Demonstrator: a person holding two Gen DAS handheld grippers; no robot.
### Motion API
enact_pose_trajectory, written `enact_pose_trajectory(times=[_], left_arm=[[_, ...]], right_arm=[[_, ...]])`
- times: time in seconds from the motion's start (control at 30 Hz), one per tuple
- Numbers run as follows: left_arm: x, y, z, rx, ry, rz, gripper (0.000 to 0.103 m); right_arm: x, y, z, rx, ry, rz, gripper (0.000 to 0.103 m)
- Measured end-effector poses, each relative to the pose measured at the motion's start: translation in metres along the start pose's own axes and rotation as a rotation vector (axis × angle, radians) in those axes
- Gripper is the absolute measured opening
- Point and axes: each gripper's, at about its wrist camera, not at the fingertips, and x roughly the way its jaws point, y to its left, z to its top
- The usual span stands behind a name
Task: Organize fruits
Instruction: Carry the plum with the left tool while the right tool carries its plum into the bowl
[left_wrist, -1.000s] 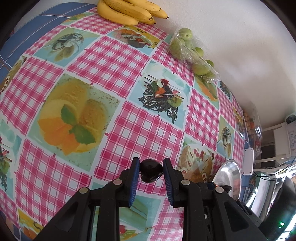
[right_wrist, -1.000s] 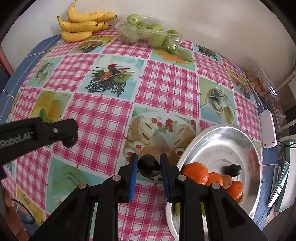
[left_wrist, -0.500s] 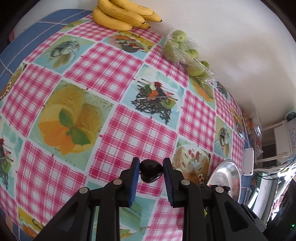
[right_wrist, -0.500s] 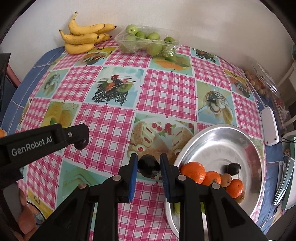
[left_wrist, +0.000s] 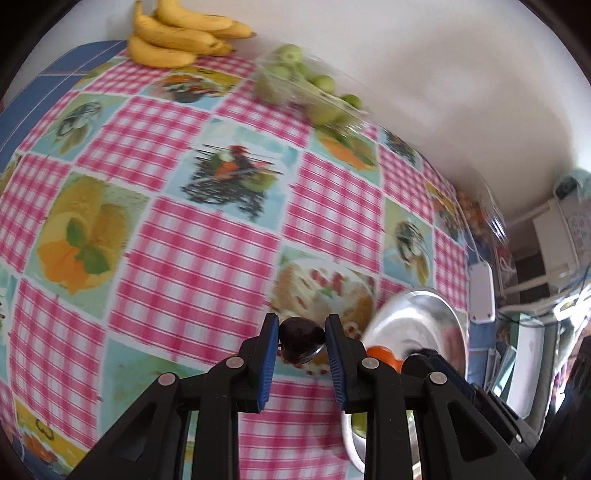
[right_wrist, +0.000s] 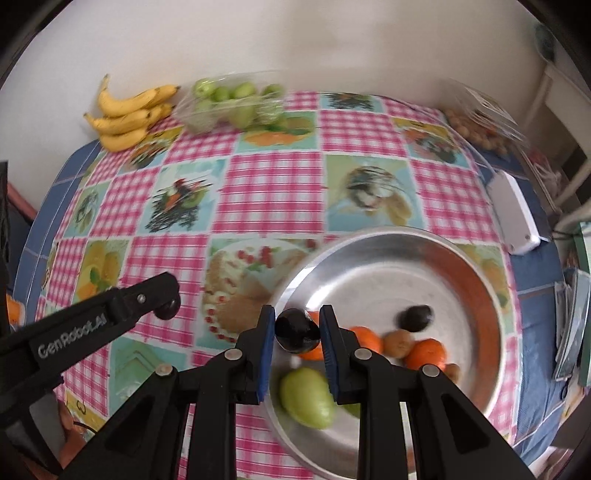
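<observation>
Right wrist view blurs the metal bowl (right_wrist: 476, 280); my right gripper (right_wrist: 297, 328) pinches a dark plum (right_wrist: 295, 331) above its rim, my left gripper (left_wrist: 302, 341) clamps another plum (left_wrist: 301, 338) over the tablecloth (left_wrist: 192, 258).

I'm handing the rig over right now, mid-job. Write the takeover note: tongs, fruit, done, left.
Left tongs: shut on a dark plum, over the tablecloth beside the metal bowl.
Right tongs: shut on a second dark plum, over the bowl's near rim.
Done: oranges, a green fruit, a dark plum and small brown fruits lie in the bowl.
Left: drop both plums in. Bananas and bagged green fruit sit by the wall.
</observation>
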Motion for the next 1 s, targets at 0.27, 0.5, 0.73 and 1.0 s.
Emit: enact_pose_trajectory(times=[0.27, 0.5, 0.73, 1.0], left_arm=[[0.013, -0.05, -0.021, 0.12, 0.033, -0.012, 0.028], [0.024, -0.085, -0.039, 0.211, 0.059, -0.009, 0.028], [0.037, -0.092, -0.048, 0.239, 0.082, 0.02, 0.028], [0.046, -0.085, -0.049, 0.215, 0.102, 0.024, 0.028]], right_arm=[[-0.009, -0.066, -0.01, 0.145, -0.006, -0.007, 0.025], [-0.012, -0.096, -0.019, 0.202, -0.003, -0.016, 0.026], [-0.005, -0.095, -0.021, 0.197, 0.023, -0.005, 0.026], [0.001, -0.092, -0.023, 0.197, 0.057, 0.008, 0.026]])
